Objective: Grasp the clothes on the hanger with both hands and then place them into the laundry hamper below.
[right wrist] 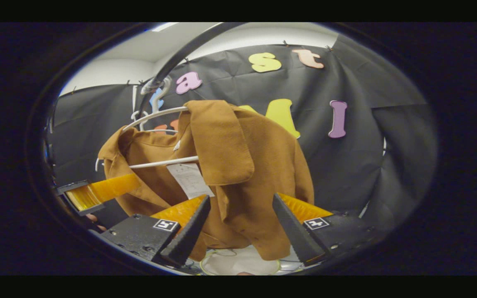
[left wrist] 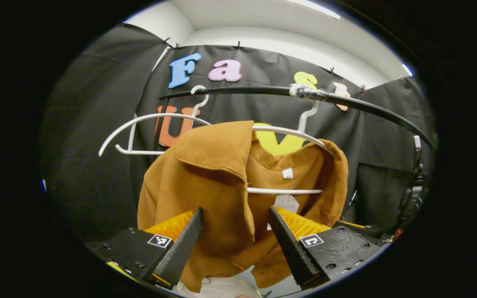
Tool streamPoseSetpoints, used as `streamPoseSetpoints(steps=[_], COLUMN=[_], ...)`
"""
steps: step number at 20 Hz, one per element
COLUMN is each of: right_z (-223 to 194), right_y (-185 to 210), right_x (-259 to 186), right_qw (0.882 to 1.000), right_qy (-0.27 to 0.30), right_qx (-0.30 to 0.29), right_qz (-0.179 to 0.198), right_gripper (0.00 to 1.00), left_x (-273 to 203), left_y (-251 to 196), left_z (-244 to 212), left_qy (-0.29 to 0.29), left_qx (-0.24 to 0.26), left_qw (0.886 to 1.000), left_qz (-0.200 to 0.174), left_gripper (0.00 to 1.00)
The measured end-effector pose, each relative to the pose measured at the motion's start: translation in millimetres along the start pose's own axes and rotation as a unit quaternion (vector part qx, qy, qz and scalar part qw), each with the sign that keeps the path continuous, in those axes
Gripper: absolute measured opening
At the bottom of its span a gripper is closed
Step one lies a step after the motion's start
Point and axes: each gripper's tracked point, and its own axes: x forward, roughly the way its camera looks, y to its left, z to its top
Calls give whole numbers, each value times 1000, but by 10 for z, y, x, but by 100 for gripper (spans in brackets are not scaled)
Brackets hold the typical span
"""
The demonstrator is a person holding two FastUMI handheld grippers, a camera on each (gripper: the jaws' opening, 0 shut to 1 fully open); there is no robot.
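The brown jacket hangs on a white hanger, and the hanger hooks over a black rail in front of the black cloth wall. The jacket sits a bit crooked: one collar flap is flipped up and one shoulder droops. A white tag shows inside the neck.

The jacket looks soft and floppy, and not too heavy. It will bend and sag when pulled, and it may catch on the hanger's ends. I think the best places to take hold are the 2 front edges or the 2 shoulders, one for each set of tongs, so it lifts off evenly.

The left tongs are spread wide, with the front of the jacket between the fingers. I cannot tell if they touch the cloth, but they do not pinch it. The right tongs are wide too, with the jacket's lower front between them, holding nothing.

I count 1 jacket, 2 white hangers (the second hanger is bare), 1 rail and 2 sets of tongs. Below the jacket a white round thing peeks out; it may be the hamper.
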Motion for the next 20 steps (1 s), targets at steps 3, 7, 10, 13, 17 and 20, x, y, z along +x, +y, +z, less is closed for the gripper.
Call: streamPoseSetpoints(steps=[3,7,10,13,17,20], right_z=[26,102,182,228,283,311], right_y=[67,58,45,1,-125,-220], right_x=[200,458,597,662,609,496], right_qw=[999,994,986,981,977,975], right_qy=[-7,-8,-11,-11,-28,-41], right_qx=[39,106,161,187,204,208], right_qz=[8,14,32,46,56,62], right_gripper=[95,93,88,76,39,19], left_x=[155,294,377,467,524,483], left_y=[86,141,165,172,251,332], left_z=[-46,-65,-66,-75,-54,-59], left_qy=[6,6,2,4,-1,-2], left_qx=[-18,-38,-51,-61,-71,-76], left_qw=[1000,999,998,998,997,996], left_qz=[8,17,21,23,30,34], left_gripper=[100,100,100,100,73,39])
